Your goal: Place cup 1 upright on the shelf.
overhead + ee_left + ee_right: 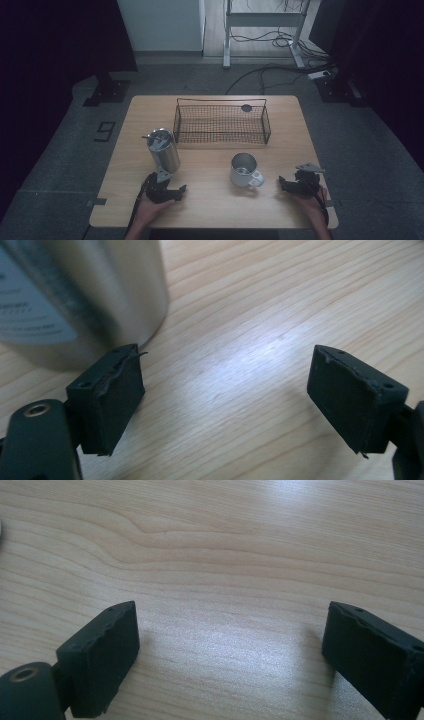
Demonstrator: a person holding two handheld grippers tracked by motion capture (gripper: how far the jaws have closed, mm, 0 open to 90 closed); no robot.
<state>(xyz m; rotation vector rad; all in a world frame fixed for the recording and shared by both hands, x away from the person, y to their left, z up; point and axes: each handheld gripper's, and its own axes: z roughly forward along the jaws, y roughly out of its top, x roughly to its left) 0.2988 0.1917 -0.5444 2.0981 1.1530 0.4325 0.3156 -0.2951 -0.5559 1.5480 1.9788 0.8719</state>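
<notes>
Item: steel tumbler (163, 149), upright on the wooden table (210, 200), long axis vertical, mouth up, left of the wire basket's (221, 121) front corner.

Left gripper (172, 191): nearer hand; jaws wide apart, holding nothing; tumbler just ahead, beside one pad (107, 400).

Right gripper (290, 184): jaws apart over bare wood, empty; steel mug (244, 170) to its left, upright.

It looked like a lab or recording studio. A lone wooden table (210, 200) stood on grey carpet between dark curtains, with loose cables (270, 70) and a metal stand frame (262, 30) at twelve o'clock.
</notes>
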